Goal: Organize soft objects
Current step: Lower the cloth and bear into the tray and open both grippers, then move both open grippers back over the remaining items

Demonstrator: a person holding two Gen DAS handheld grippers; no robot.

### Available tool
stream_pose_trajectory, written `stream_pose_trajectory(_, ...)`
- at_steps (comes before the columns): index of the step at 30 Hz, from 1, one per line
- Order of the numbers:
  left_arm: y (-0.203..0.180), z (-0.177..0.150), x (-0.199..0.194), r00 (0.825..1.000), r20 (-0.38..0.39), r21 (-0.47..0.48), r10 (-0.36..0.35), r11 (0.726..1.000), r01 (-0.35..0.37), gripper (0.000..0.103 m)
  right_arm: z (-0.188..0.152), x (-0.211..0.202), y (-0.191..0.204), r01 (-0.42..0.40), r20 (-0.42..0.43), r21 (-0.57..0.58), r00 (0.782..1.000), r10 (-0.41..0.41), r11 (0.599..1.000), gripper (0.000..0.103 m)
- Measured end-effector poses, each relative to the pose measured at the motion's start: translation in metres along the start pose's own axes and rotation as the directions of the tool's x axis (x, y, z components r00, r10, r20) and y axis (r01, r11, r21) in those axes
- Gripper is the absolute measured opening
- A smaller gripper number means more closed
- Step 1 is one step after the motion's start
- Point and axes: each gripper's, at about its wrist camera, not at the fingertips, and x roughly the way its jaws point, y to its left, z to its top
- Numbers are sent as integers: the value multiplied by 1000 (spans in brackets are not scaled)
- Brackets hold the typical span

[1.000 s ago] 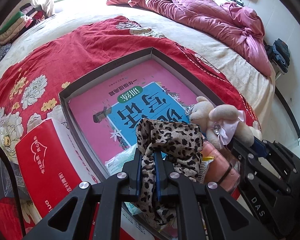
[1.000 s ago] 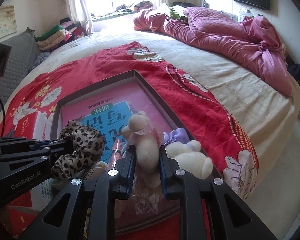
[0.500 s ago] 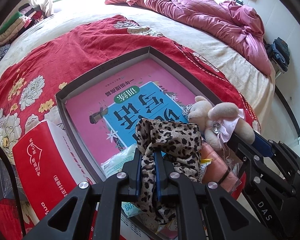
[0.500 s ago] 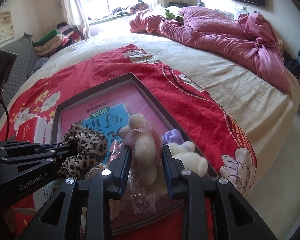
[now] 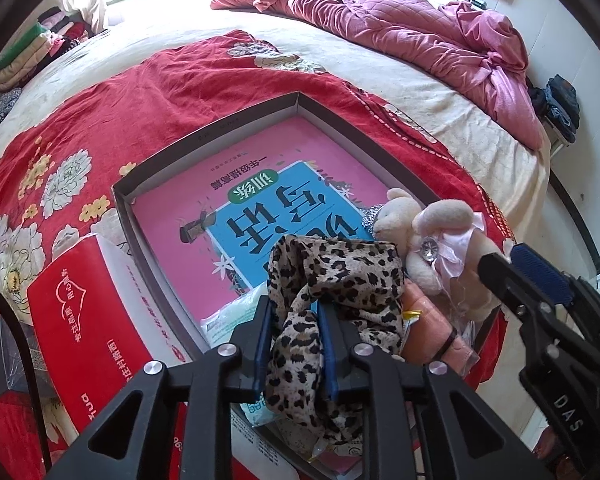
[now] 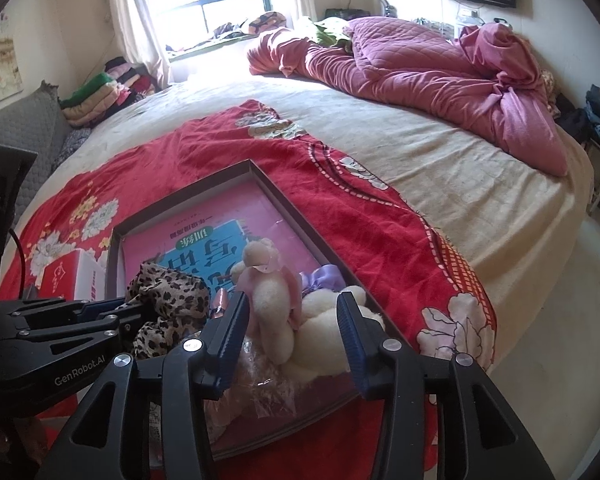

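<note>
The right gripper [image 6: 292, 322], low in the centre of the right wrist view, has just been opening: its blue-padded jaws now stand clear on both sides of the cream plush bear with a pink ribbon [image 6: 270, 300], where a second ago they pinched its body. The bear rests released in the near right corner of the shallow dark cardboard box [image 6: 300, 216], leaning against a second cream plush toy with a lilac bow [image 6: 328, 320] and over crinkled clear wrapping. I judge this placement finished.

The left gripper [image 5: 296, 312], bottom centre of the left wrist view, has also just been opening, though far less. The leopard-print fabric scarf [image 5: 336, 276] still lies between its jaws, bunched above them and trailing below; the left pad looks clear, but whether the right pad still touches the cloth I cannot tell. The scarf sits over the box's near end, beside a folded salmon-pink cloth [image 5: 432, 320], so its release seems under way.

Both grippers tilt steeply downward over the box's near edge, side by side, the right one's blue pad showing at the right of the left view.

Further out, a pink and blue book [image 5: 260, 208] lines the box floor, a red and white carton [image 5: 76, 312] stands at lower left, and the red floral blanket [image 5: 140, 92] covers the bed beneath.
</note>
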Motion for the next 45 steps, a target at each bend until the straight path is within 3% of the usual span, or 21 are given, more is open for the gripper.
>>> stream_pose_trajectory(5, 1, -2, -3, 1000, 1, -10, 5, 1000, -5, 32, 0, -7, -1, -10, 9, 15, 1000, 10, 1000, 48)
stream_pose_trajectory(10, 0, -4, -9, 1000, 13, -7, 20, 1000, -20, 51, 2, -15, -1, -13, 21, 21, 1000, 13, 1000, 53)
stream_pose_trajectory(21, -1, -8, -22, 999, 29, -6, 20, 1000, -20, 62, 2, -29, 0, -5, 40, 26, 999, 4, 1000, 55)
stream_pose_trajectory(25, -1, -9, -30, 999, 41, -8, 24, 1000, -24, 73, 4, -37, -1, -1, 58, 34, 998, -1, 999, 56)
stream_pose_trajectory(34, -2, -13, -53, 996, 81, -9, 34, 999, -34, 80, 8, -58, -1, 3, 96, 43, 995, -7, 999, 59)
stream_pose_trajectory(37, -1, -15, -61, 995, 91, -11, 36, 999, -35, 80, 9, -65, -1, 8, 105, 42, 994, -12, 999, 66)
stream_pose_trajectory(45, 5, -21, -83, 992, 121, -26, 44, 999, -41, 81, 10, -82, 7, 18, 133, 25, 991, -22, 1000, 70)
